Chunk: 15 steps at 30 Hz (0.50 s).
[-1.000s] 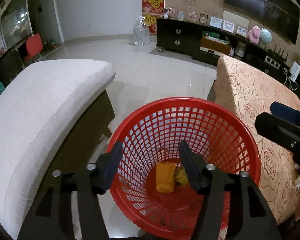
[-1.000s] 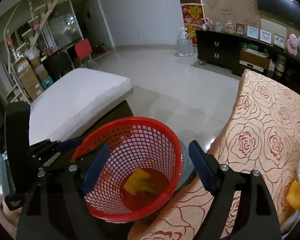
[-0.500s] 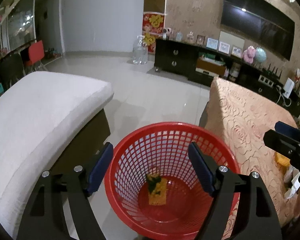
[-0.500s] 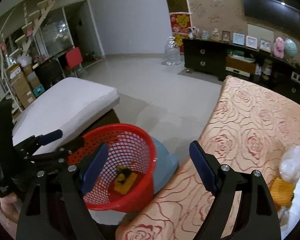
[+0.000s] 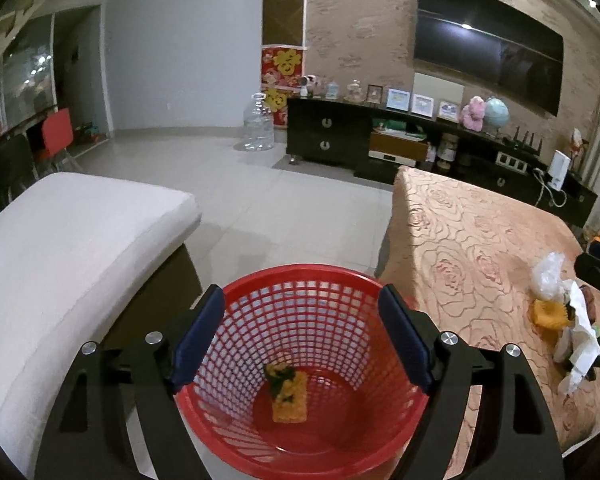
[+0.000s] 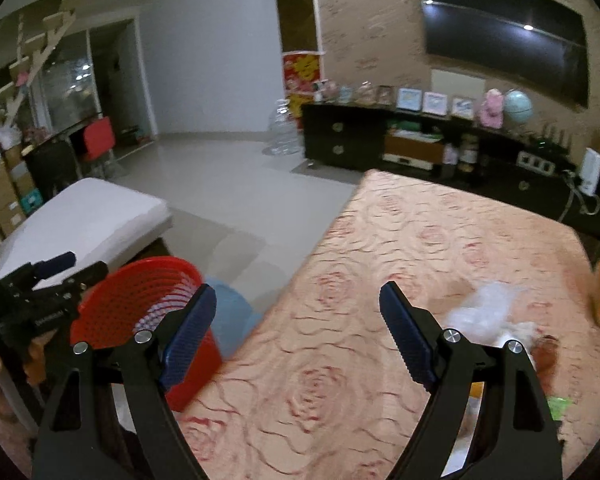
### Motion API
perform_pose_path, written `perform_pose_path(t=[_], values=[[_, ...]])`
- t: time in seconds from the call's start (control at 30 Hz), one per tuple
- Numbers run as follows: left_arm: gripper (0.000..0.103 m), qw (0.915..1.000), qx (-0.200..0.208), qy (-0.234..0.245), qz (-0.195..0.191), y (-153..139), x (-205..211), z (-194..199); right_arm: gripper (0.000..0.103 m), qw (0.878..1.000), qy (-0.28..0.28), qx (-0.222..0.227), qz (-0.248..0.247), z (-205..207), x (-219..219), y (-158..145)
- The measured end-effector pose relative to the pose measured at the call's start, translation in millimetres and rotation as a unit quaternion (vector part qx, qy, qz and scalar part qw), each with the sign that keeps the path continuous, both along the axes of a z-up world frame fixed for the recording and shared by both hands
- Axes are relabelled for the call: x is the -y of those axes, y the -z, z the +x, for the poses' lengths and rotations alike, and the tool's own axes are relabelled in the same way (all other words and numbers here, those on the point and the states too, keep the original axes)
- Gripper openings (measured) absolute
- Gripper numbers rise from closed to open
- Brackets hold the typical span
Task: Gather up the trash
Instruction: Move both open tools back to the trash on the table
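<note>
Fingers spread wide and empty, the left gripper [image 5: 300, 344], whose jaws have just been opening, hangs over the red mesh basket [image 5: 296, 364], one yellow wrapper [image 5: 289, 392] already inside. Right gripper [image 6: 296, 336], equally open and empty, faces the remaining trash pile [image 6: 496, 320] on the rose-patterned table [image 6: 380, 248]. Most collecting appears left.

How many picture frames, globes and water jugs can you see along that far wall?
Picture frames: 4, from a small dark one to a pale one
Globe: 1
Water jug: 1
Total: 6
</note>
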<state>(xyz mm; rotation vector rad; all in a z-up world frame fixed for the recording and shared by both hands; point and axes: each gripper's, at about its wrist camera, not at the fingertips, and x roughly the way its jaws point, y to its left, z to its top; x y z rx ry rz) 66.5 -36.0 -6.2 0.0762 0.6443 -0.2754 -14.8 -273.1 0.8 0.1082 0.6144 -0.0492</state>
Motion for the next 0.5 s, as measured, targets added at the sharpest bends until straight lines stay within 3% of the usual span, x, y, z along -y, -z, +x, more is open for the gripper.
perform_pose_path(t=[0.5], values=[[0.076,0.9978,0.012,0.065,0.006,-1,55,-21,0.085,0.988,0.152,-0.011,0.001,-88,99,25]])
